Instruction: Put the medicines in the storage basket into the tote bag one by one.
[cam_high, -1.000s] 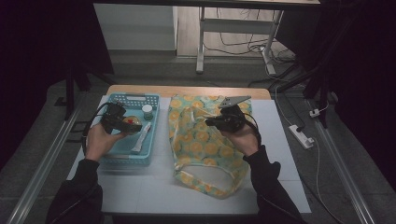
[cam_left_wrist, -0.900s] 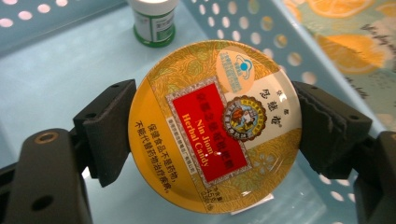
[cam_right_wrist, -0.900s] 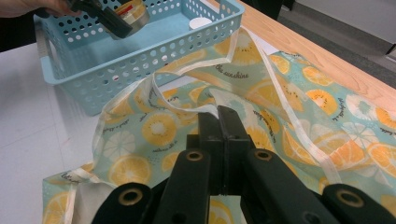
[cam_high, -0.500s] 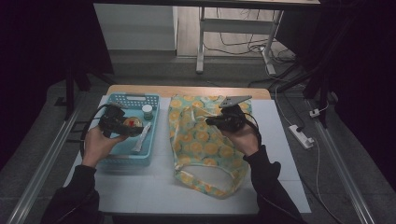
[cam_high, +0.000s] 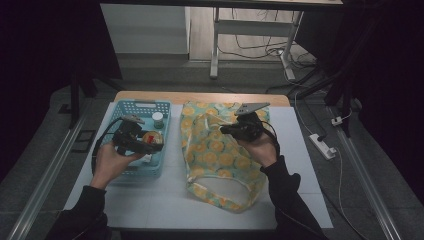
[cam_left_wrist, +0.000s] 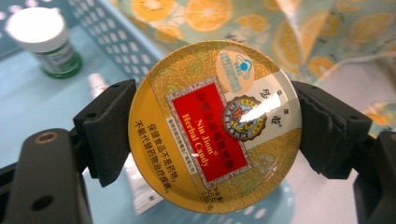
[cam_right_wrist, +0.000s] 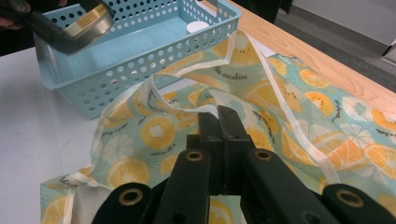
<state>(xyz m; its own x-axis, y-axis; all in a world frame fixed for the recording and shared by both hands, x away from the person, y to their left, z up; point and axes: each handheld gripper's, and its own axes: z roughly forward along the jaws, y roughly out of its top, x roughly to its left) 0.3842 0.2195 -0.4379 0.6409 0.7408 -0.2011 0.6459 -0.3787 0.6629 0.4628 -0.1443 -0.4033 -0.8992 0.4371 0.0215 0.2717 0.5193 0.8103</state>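
My left gripper (cam_left_wrist: 212, 133) is shut on a round yellow candy tin (cam_left_wrist: 215, 126) with a red label, pads on its two sides. It hangs over the blue basket (cam_high: 145, 105), and in the high view the tin (cam_high: 151, 138) sits at the left gripper (cam_high: 152, 143) tip. A white-capped bottle (cam_left_wrist: 39, 32) stands in the basket's far corner. My right gripper (cam_right_wrist: 217, 114) is shut on the pale rim of the orange-print bag (cam_right_wrist: 327, 107) and holds it raised. In the high view the bag (cam_high: 220, 160) lies mid-table under the right gripper (cam_high: 226, 130).
A white packet (cam_left_wrist: 140, 198) lies on the basket floor below the tin. The table's wooden far edge (cam_high: 200, 97) runs behind basket and bag. A power strip (cam_high: 322, 146) lies on the floor at the right. White tabletop (cam_high: 150, 200) lies bare near the front.
My left gripper has shifted a little toward the near side of the basket and risen, with the tin still in it. The right gripper and the bag have kept still.
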